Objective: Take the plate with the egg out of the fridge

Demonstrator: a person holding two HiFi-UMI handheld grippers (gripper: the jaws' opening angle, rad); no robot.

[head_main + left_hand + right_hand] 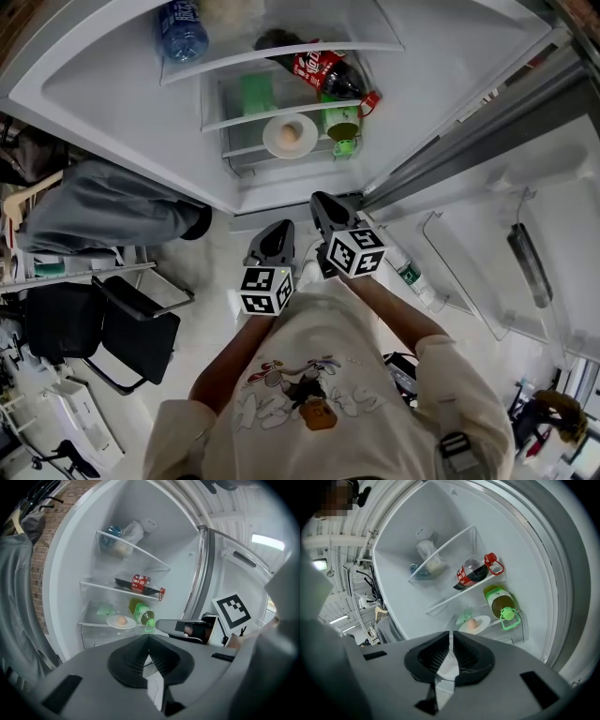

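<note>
A white plate with a brown egg on it sits on the lowest shelf of the open fridge. The left gripper view shows the plate ahead and to the left; in the right gripper view the plate lies just beyond the jaws. Both grippers hang in front of the fridge, short of the shelf and apart from the plate. My left gripper is shut with nothing in it, jaws meeting at the tip. My right gripper is shut and empty too, beside the left one.
A green bottle lies right beside the plate, and a green packet is behind it. A cola bottle lies one shelf up, a blue water bottle higher. The open door stands at right. A black chair is at left.
</note>
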